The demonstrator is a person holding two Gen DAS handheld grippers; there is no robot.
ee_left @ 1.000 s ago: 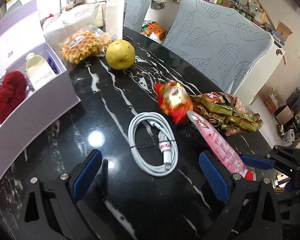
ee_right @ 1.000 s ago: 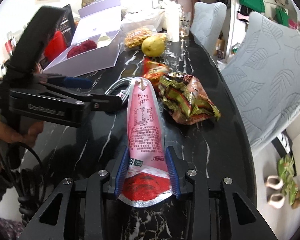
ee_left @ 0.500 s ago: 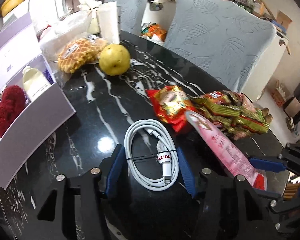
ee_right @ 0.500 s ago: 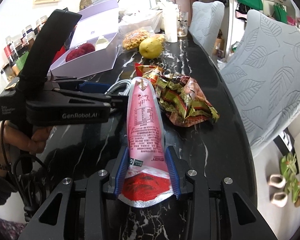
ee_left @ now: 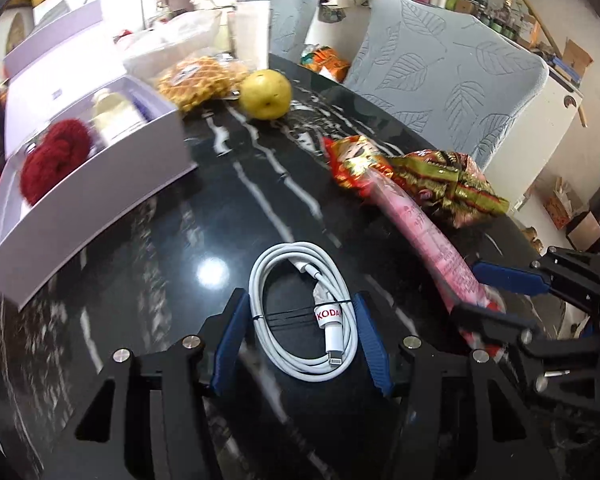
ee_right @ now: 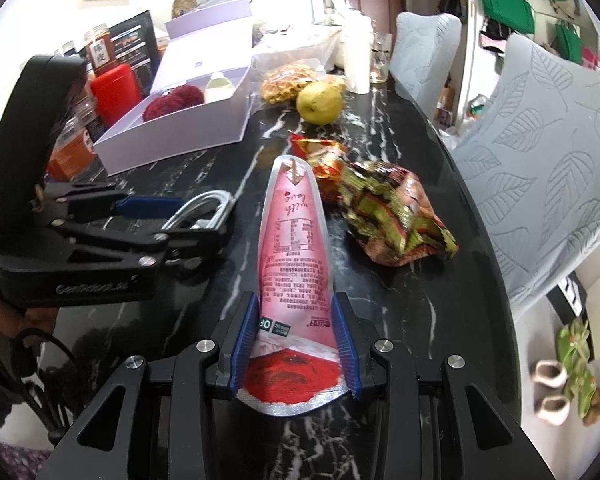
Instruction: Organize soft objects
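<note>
Pink pouch [ee_right: 292,248]: clamped at its red end by the right hand-held gripper [ee_right: 294,344], whose jaws have just tightened; long axis points away toward the snack bags [ee_right: 384,208]. Left hand-held gripper [ee_left: 300,344], angled down, grips the coiled white cable [ee_left: 304,316] near the tabletop [ee_left: 160,280] edge. Only the right view shows a hand [ee_right: 32,316].

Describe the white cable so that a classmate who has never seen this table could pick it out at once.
On the black marble table, look at the near edge, in front of the open lilac box. The white cable lies there between the left gripper's blue pads. It alone is a tied coil; its neighbours are crinkly snack packets.
</note>
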